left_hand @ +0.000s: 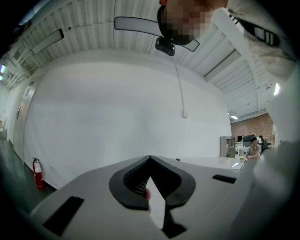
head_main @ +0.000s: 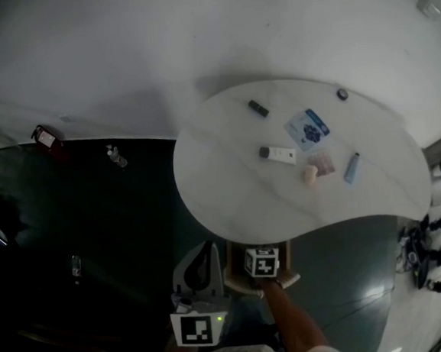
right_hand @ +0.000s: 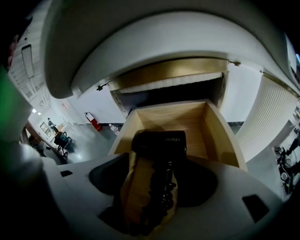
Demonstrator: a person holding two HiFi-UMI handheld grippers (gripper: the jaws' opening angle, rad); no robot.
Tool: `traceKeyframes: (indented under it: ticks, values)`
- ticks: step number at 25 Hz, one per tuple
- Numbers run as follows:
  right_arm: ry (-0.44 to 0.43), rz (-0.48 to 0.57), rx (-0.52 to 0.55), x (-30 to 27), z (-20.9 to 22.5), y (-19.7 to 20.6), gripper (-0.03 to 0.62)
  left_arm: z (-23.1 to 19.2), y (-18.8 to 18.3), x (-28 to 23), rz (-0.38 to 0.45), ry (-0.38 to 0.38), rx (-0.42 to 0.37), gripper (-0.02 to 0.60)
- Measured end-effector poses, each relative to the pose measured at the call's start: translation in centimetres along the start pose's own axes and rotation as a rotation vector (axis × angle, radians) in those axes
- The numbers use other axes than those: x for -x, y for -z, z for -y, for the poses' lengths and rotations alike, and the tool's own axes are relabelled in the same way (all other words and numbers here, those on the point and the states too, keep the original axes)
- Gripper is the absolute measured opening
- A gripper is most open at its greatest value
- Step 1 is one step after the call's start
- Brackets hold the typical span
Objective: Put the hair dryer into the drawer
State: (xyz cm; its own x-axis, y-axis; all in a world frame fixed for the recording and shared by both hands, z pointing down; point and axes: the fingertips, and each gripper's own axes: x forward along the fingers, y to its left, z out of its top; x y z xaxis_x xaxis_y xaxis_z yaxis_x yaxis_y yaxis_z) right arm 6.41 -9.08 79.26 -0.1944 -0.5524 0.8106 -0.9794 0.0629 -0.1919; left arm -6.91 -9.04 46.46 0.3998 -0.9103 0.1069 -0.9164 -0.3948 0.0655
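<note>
Two tools are in view, but only the right one has work at this moment. The right tool [right_hand: 158, 164] hangs over the open wooden drawer [right_hand: 213, 126] with its jaws spread wide, and its pads touch nothing. Between the jaws and lower down, we see the black hair dryer [right_hand: 159, 143] lying on the floor of the drawer. Its barrel lies across and its handle points toward the tool, with the dark cord [right_hand: 161, 197] bunched along the handle. So the hair dryer is inside the drawer, and we judge that the step in hand is to take the right tool away cleanly.

To do this well, we think the tool should go straight up with wide jaws until the tips are above the drawer walls. A sideways move could hook a loop of cord and drag the hair dryer out. The tool body covers the front edge of the drawer, so we would first check that no cord lies over that edge.

The left tool [left_hand: 150, 161] has its jaws together and holds nothing. It points toward the white wall, just beside the drawer and below the rim of the white bench [head_main: 238, 200]. If closing is wanted, we think a slow push on the middle of the drawer front would be best.
</note>
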Motion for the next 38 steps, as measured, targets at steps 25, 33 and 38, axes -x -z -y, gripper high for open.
traceKeyframes:
  ticks: [25,33,38]
  values:
    - [-0.072,0.365,-0.058,20.7,-2.1,-8.5,0.288,4.8,-4.1,-1.9,0.023,0.124,0.022,0.000]
    - [-0.044,0.669,0.056,31.8,-1.3,-15.5,0.288,7.4,-5.9,-1.6,0.038,0.160,0.020,0.000]
    - [-0.006,0.808,0.177,36.0,-2.4,-18.0,0.288,8.1,-6.9,-1.0,0.046,0.157,0.013,0.000]
